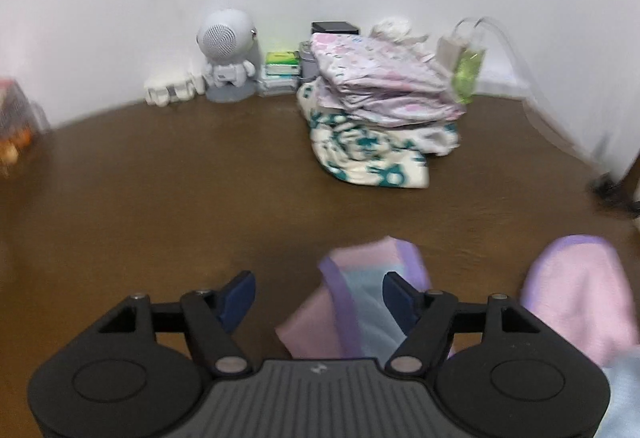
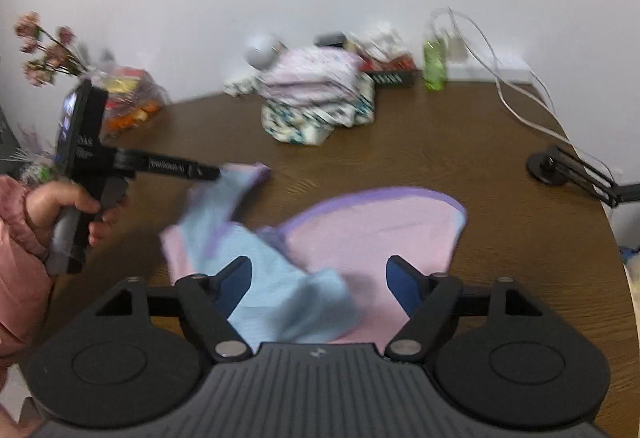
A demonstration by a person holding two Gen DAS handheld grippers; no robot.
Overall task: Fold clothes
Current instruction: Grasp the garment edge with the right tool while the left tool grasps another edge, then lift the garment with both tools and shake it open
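A pink and light-blue garment with purple trim (image 2: 372, 234) lies crumpled on the brown table (image 2: 440, 141). It also shows in the left wrist view (image 1: 360, 302). My left gripper (image 1: 318, 298) is open, its right finger against a raised fold of the garment. In the right wrist view the left gripper (image 2: 216, 171) points at a lifted corner of the cloth. My right gripper (image 2: 320, 278) is open above the garment's near part, with blue cloth between the fingers. A pile of folded clothes (image 1: 376, 109) sits at the back of the table, also in the right wrist view (image 2: 320, 97).
A grey robot-shaped speaker (image 1: 228, 57), small boxes (image 1: 282, 71) and a green bottle (image 2: 434, 63) stand along the white wall. White cables (image 2: 516, 105) and a black clamp arm (image 2: 572, 169) lie at the right edge. A bag of snacks (image 2: 128, 97) and flowers (image 2: 44, 49) are on the left.
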